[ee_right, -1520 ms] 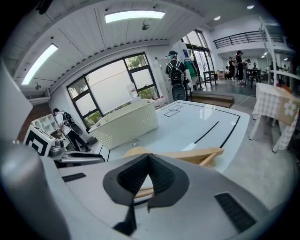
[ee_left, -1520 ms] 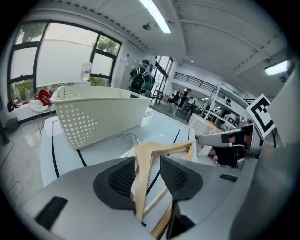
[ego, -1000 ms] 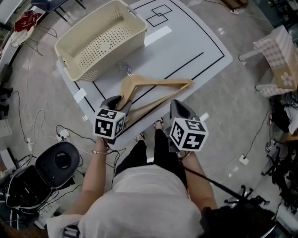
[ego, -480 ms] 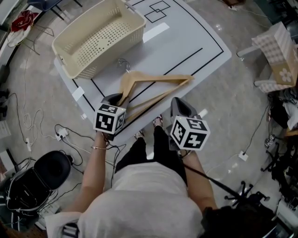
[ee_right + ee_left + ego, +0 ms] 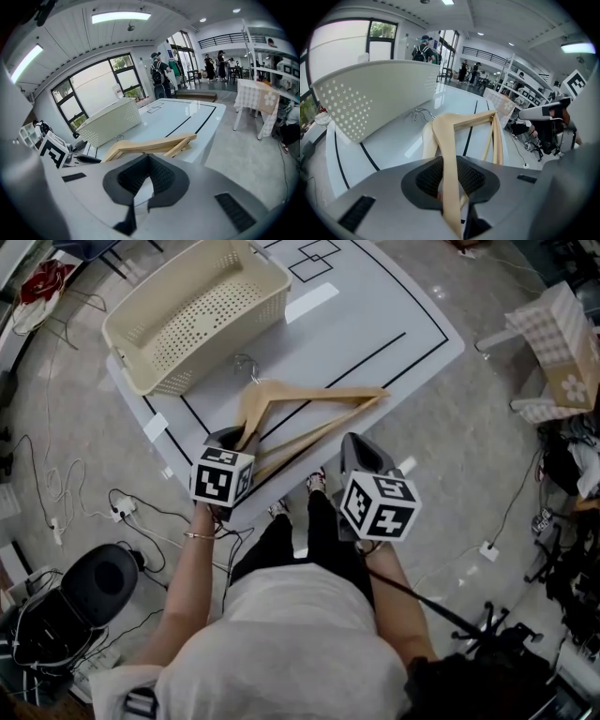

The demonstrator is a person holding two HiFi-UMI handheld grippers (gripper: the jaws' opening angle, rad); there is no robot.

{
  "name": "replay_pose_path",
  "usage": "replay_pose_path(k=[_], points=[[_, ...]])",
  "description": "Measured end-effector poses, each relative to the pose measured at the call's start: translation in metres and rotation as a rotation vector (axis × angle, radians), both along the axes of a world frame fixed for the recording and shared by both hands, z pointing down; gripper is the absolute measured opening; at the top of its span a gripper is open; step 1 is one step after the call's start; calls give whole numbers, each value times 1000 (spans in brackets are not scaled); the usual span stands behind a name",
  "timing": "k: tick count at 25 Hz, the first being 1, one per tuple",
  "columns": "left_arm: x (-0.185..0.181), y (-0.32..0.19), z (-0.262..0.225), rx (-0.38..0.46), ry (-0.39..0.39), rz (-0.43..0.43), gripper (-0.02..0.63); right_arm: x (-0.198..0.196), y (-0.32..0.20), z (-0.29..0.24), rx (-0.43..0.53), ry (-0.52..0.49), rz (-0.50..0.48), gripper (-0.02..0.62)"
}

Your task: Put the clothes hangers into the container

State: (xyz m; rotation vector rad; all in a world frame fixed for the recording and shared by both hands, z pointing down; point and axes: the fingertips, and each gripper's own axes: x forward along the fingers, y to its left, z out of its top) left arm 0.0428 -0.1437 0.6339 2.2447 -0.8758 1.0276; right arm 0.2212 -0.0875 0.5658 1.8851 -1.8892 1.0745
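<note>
The left gripper point(image 5: 232, 440) has its jaws drawn in on the near sloping arm of the wooden clothes hangers point(image 5: 319, 393). They have just been closing, and the left gripper view shows the pale wood running straight between the ribbed pads. That arm is the part closest to the person's left hand, and taking it there probably lets the person raise the hangers by one end and carry them onward. Two hangers appear to lie stacked, one on the other, flat on the white table point(image 5: 375, 306), not yet lifted. Their metal hook point(image 5: 246, 364) points toward the cream perforated container point(image 5: 216, 343). The container stands at the table's far left corner, near the hook but not touching it, and appears to hold nothing, so none of the task looks done yet. The right gripper point(image 5: 148, 159) hangs above the table's near edge, to the right of the hangers and apart from them. Its pads are pressed together at the tips with nothing between them, which suggests it is waiting while the left one works. No brand name, label or legible word shows in any view. The only markings are the black-and-white square patterns on each gripper's marker cube point(image 5: 380, 507), the black lines point(image 5: 375, 348) drawn on the table, and a flower motif on a checked cloth point(image 5: 562, 343) off to the right.
</note>
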Motion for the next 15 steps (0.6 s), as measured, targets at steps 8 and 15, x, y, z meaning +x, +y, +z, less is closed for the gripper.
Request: replay_pose_path(k=[8,15], points=[[-9,-8,-12,54,-19,-11,94,11,2,1,5,4,27,17],[-6,-3,-30,109,-28,-6,94,9,2,-5,21,-9,17,17]])
